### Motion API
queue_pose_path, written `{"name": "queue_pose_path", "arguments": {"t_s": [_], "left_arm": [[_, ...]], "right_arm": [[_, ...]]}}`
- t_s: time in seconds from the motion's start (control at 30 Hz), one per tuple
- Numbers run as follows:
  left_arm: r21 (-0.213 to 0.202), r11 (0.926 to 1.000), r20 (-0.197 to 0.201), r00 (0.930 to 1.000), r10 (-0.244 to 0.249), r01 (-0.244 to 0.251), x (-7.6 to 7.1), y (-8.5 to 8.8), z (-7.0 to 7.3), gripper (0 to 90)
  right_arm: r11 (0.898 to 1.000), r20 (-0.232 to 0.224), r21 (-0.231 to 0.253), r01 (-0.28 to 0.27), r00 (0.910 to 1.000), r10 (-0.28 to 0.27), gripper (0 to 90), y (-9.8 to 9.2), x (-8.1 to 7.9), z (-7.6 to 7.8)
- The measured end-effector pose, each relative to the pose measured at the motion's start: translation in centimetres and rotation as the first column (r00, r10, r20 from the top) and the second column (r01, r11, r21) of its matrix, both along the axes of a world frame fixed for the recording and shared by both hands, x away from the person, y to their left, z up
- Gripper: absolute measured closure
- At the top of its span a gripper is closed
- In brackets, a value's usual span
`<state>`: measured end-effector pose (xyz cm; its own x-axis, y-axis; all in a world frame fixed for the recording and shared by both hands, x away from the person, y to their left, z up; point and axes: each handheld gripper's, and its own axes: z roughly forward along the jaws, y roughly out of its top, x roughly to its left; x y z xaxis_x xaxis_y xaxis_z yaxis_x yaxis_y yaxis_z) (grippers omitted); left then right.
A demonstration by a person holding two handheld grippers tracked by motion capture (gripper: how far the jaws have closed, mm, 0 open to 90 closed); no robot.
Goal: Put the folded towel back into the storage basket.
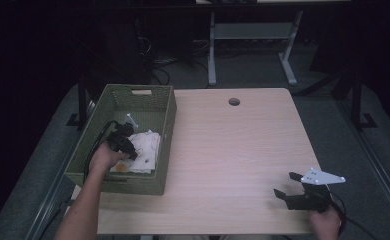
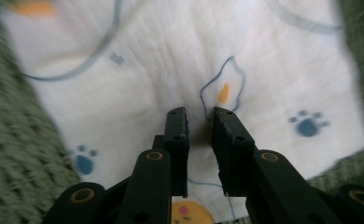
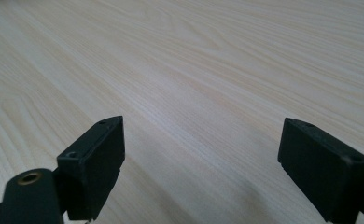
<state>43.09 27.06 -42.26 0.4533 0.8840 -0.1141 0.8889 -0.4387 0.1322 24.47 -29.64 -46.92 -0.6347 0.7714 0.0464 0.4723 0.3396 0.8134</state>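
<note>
Pick-up step: left gripper [image 2: 199,116], jaws narrow over white printed cloth [image 2: 180,60] in green woven basket [image 1: 167,120]; next, pinch and lift.

left claw [image 2: 199,119]: showing two flat black jaws on black link arms, with brass-ringed pivot holes and small screw holes.
right claw [image 3: 201,163]: showing blocky matte black jaws and one brass-ringed pivot.
right claw top [image 1: 323,176]: carrying a grey three-cornered plate.
cables: black ones trailing from both claws.
forearms: showing bare, no sleeves in sight.
</note>
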Motion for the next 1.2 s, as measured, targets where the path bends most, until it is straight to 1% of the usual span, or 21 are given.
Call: {"name": "queue_pose_path", "arguments": {"t_s": [0.07, 0.1, 0.13, 0.17, 0.2, 0.3, 0.37, 0.47, 0.6, 0.67, 0.73, 0.8, 0.83, 0.87, 0.9, 0.97, 1.0, 1.03, 1.1, 1.17, 1.2], "left_arm": [[-0.02, 0.9998, 0.0, 1.0, 0.0, 0.0, 0.0, 0.2, 0.2, 72.8], [-0.044, 0.999, 0.009, 0.9999, 0.006, -0.005, -0.1, 0.3, 0.4, 71.0], [-0.068, 0.9975, 0.031, 0.9992, 0.023, -0.021, -0.3, 0.5, 0.8, 70.3], [-0.068, 0.9975, 0.044, 0.9988, 0.023, -0.02, -0.4, 0.6, 1.0, 70.3], [-0.088, 0.9959, 0.058, 0.998, 0.026, -0.021, -0.5, 0.8, 1.4, 70.0], [-0.158, 0.9868, 0.109, 0.9927, 0.052, -0.034, -1.2, 1.2, 2.8, 67.3], [-0.19, 0.9809, 0.136, 0.9884, 0.068, -0.041, -1.5, 1.3, 3.5, 65.4], [-0.264, 0.963, 0.169, 0.9804, 0.1, -0.053, -2.1, 1.5, 4.2, 62.2], [-0.331, 0.9415, 0.209, 0.968, 0.139, -0.064, -3.2, 1.7, 4.8, 58.2], [-0.374, 0.9251, 0.227, 0.9605, 0.161, -0.066, -3.6, 1.8, 5.2, 57.4], [-0.388, 0.9193, 0.247, 0.9534, 0.173, -0.067, -4.0, 1.8, 5.6, 57.0], [-0.403, 0.9136, 0.247, 0.9546, 0.167, -0.056, -4.3, 1.6, 5.8, 55.5], [-0.397, 0.9165, 0.258, 0.9526, 0.161, -0.047, -4.5, 1.4, 6.0, 55.3], [-0.406, 0.9132, 0.265, 0.9509, 0.159, -0.04, -4.7, 1.3, 6.1, 55.3], [-0.418, 0.9078, 0.266, 0.9516, 0.154, -0.03, -4.8, 1.3, 6.3, 55.1], [-0.442, 0.8966, 0.281, 0.9453, 0.165, -0.025, -5.2, 1.2, 6.5, 55.1], [-0.452, 0.8919, 0.282, 0.9455, 0.163, -0.019, -5.3, 1.1, 6.6, 55.0], [-0.453, 0.8912, 0.284, 0.9452, 0.161, -0.016, -5.4, 1.0, 6.7, 54.8], [-0.448, 0.894, 0.295, 0.9433, 0.153, -0.005, -5.7, 0.9, 6.9, 54.3], [-0.465, 0.8853, 0.305, 0.9395, 0.157, 0.003, -5.9, 0.8, 7.0, 52.9], [-0.478, 0.8782, 0.308, 0.9383, 0.158, 0.01, -6.1, 0.7, 7.1, 52.6]], "right_arm": [[1.0, -0.001, 0.0, 0.002, 1.0, -0.002, 14.2, 0.0, 0.0, 0.0], [1.0, -0.002, 0.001, 0.002, 1.0, -0.002, 14.2, 0.0, 0.1, 0.0], [1.0, -0.002, 0.0, 0.004, 1.0, -0.004, 14.2, 0.0, 0.1, 0.0], [1.0, -0.003, 0.0, 0.003, 1.0, -0.003, 14.2, 0.0, 0.1, 0.0], [1.0, -0.003, -0.001, 0.003, 1.0, -0.003, 14.2, 0.0, 0.1, 0.0], [1.0, -0.001, 0.002, 0.0, 1.0, 0.0, 14.2, 0.0, 0.2, -0.1], [1.0, 0.001, 0.007, 0.001, 1.0, -0.001, 14.2, 0.0, 0.2, 0.0], [1.0, 0.001, 0.015, -0.001, 1.0, 0.001, 14.2, 0.0, 0.1, 0.0], [1.0, 0.006, 0.011, -0.005, 1.0, 0.005, 14.2, 0.0, -0.1, 0.1], [1.0, 0.011, 0.011, -0.008, 0.9999, 0.008, 14.2, 0.0, -0.2, 0.2], [1.0, 0.011, 0.012, -0.008, 0.9999, 0.008, 14.2, 0.0, -0.3, 0.2], [1.0, 0.016, 0.013, -0.005, 0.9999, 0.004, 14.2, 0.0, -0.3, 0.2], [1.0, 0.016, 0.014, -0.005, 0.9999, 0.005, 14.2, -0.1, -0.3, 0.3], [1.0, 0.018, 0.013, -0.005, 0.9998, 0.005, 14.2, -0.1, -0.3, 0.2], [1.0, 0.018, 0.011, -0.004, 0.9998, 0.004, 14.2, 0.0, -0.3, 0.2], [1.0, 0.017, 0.014, -0.005, 0.9998, 0.005, 14.2, 0.0, -0.4, 0.3], [1.0, 0.018, 0.014, -0.005, 0.9998, 0.005, 14.2, 0.0, -0.4, 0.3], [1.0, 0.018, 0.013, -0.004, 0.9998, 0.004, 14.2, 0.0, -0.4, 0.3], [1.0, 0.017, 0.012, -0.003, 0.9999, 0.003, 14.2, 0.0, -0.4, 0.3], [1.0, 0.019, 0.014, -0.005, 0.9998, 0.004, 14.2, 0.0, -0.4, 0.3], [1.0, 0.019, 0.015, -0.003, 0.9998, 0.003, 14.2, -0.1, -0.4, 0.3]]}}
